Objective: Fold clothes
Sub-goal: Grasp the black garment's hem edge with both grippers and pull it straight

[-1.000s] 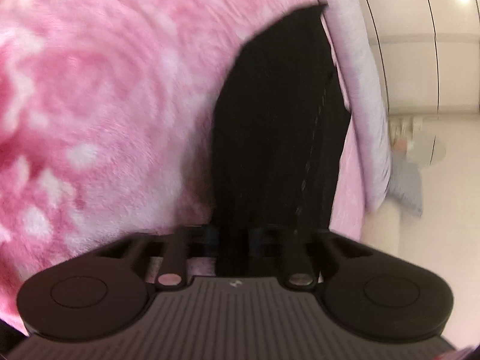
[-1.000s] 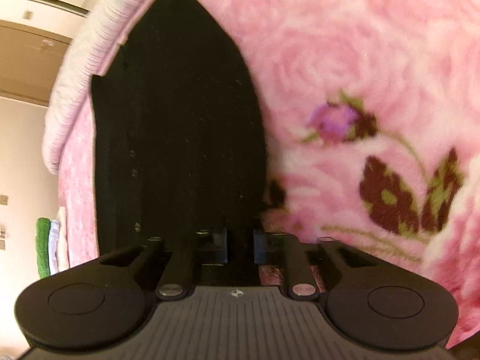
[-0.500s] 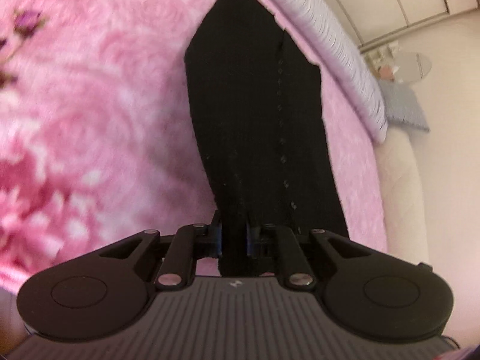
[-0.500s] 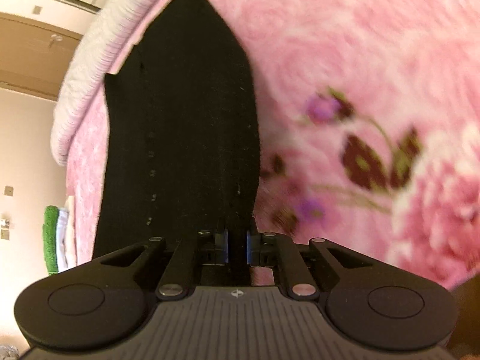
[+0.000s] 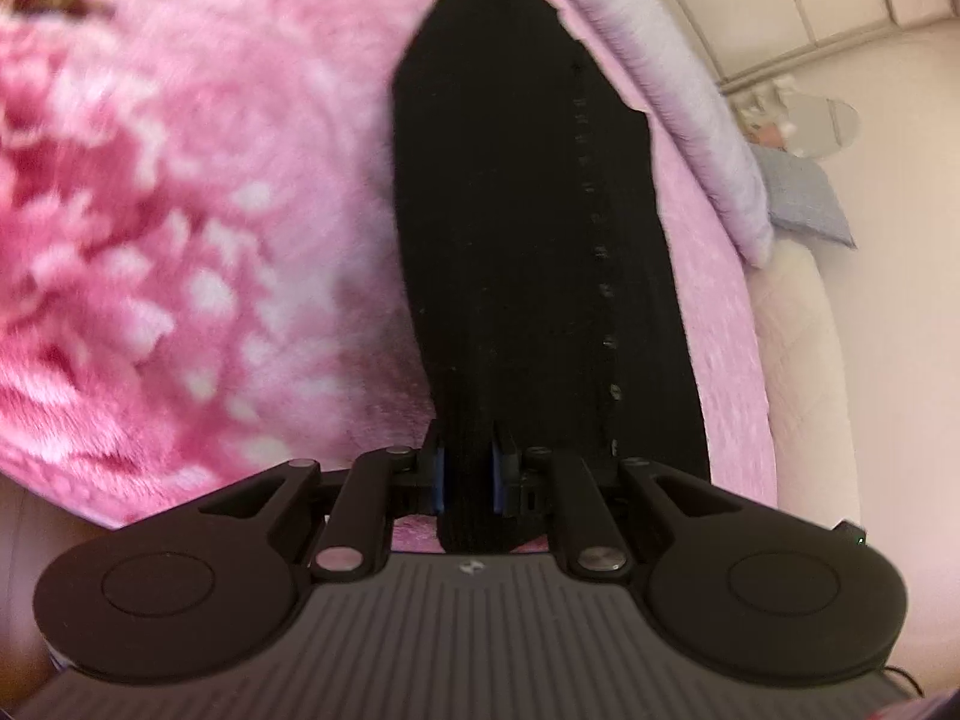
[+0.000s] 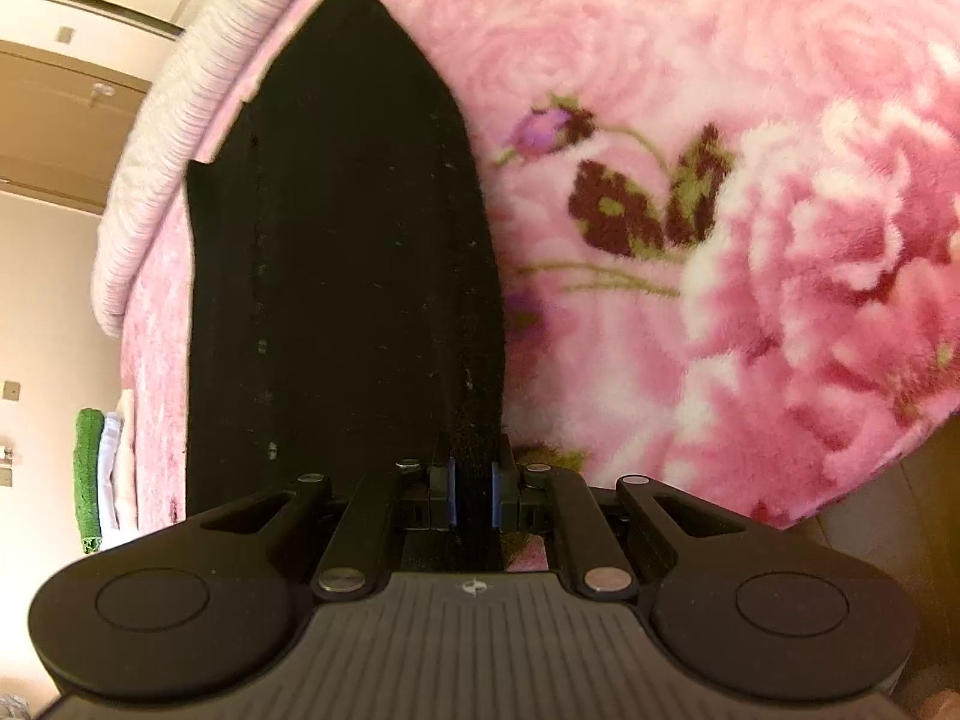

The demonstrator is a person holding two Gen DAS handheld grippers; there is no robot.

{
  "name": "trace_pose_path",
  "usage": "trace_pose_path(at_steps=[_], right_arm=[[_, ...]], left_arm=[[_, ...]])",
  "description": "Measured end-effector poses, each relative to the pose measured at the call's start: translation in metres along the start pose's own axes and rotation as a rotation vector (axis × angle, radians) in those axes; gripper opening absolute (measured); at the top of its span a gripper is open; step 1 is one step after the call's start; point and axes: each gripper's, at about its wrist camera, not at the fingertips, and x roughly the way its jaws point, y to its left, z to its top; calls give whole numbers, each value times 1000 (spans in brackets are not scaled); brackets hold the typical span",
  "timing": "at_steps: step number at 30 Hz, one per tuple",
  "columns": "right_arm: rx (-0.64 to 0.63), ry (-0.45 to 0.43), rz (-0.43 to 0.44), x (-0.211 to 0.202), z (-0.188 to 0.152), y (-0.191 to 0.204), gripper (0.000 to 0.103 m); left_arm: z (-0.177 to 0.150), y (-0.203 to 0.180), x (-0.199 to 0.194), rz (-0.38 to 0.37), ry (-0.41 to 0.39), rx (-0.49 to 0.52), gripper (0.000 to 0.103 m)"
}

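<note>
While both tongs grip, status below.
Surroundings: fluffy pink rose-print blanket (image 5: 198,252) (image 6: 690,90) covers the bed; ribbed pale lavender-white bolster pillow (image 5: 678,90) (image 6: 174,138) runs along its far edge; small grey-blue cushion (image 5: 804,198) past the bolster end; green and white folded towels (image 6: 99,468) stacked off the bed side; cream quilted bed side (image 5: 798,384).
Obstructions: none on the garment; bolster sits just beside its far corner.
Garment: long black ribbed knit garment (image 5: 528,252) (image 6: 342,276) lies flat lengthwise on the blanket, tapering to a point by the bolster; a line of small pale stitches or buttons runs down it, too small to tell which.
Left tongs (image 5: 468,477): clamped on the garment's near hem, blue pads pinching a fold.
Right tongs (image 6: 471,492): clamped on the near hem at the other corner.
Edges: near blanket edge falls just behind both tongs; dark floor (image 6: 888,516) beyond it.
Free room: wide bare blanket beside the garment; narrow pink strip between garment and bed side.
</note>
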Motion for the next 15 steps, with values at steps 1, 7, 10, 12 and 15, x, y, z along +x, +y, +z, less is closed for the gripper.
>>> trace_pose_path(at_steps=[1, 7, 10, 12, 15], right_arm=[[-11, -11, 8, -2, -3, -1, 8], [-79, -79, 42, 11, -16, -10, 7], [-161, -158, 14, 5, -27, -1, 20], [-227, -245, -54, -5, -41, 11, 33], [-324, -376, -157, -20, -63, 29, 40]], left_arm=[[-1, 2, 1, 7, 3, 20, 10], [-12, 6, 9, 37, -26, 147, 12], [-22, -6, -12, 44, -89, 253, 15], [-29, -14, -28, 48, -134, 328, 16], [-38, -26, -48, 58, -193, 428, 16]])
